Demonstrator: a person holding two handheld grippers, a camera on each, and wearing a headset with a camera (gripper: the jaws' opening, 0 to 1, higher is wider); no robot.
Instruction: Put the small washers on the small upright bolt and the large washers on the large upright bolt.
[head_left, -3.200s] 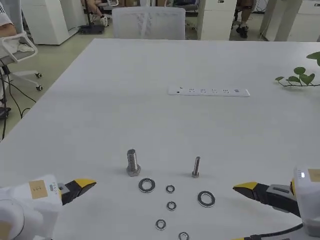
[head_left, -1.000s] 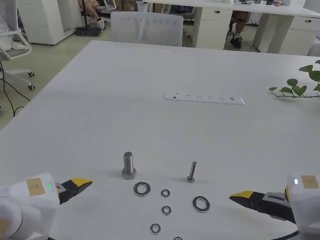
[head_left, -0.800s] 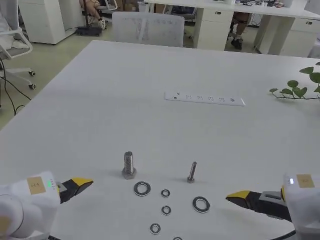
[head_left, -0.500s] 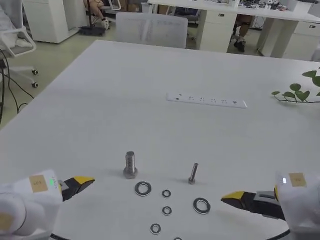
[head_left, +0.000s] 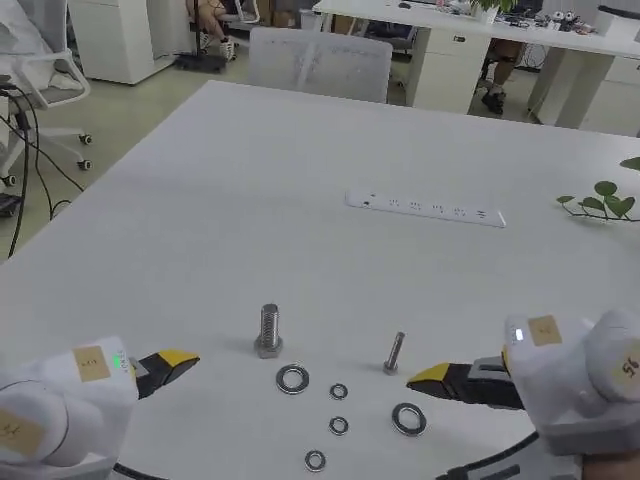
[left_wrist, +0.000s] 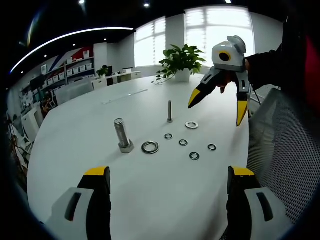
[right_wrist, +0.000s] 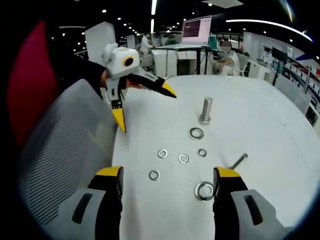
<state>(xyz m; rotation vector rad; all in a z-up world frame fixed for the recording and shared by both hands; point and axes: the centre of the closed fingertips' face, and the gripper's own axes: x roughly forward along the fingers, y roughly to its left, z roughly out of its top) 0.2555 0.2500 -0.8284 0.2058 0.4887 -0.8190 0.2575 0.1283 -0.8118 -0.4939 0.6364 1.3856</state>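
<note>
The large upright bolt (head_left: 268, 332) and the small upright bolt (head_left: 394, 353) stand on the white table (head_left: 300, 200). One large washer (head_left: 292, 379) lies by the large bolt. The other large washer (head_left: 409, 419) lies below the small bolt. Several small washers (head_left: 339, 392) are scattered between them. My right gripper (head_left: 432, 380) is open, its upper tip just right of the small bolt and above the second large washer (right_wrist: 204, 191), holding nothing. My left gripper (head_left: 178, 362) is open, left of the large bolt (left_wrist: 121, 135), and holds nothing.
A white power strip (head_left: 425, 209) lies across the middle of the table. A leafy plant (head_left: 603, 198) sits at the right edge. A grey chair (head_left: 320, 60) stands at the far end. A mesh chair back (right_wrist: 65, 145) is close behind the near edge.
My right gripper has moved left along the table, from the right side to just beside the small bolt and the nearby large washer. The left gripper has stayed put. The bolts and washers lie unmoved.
</note>
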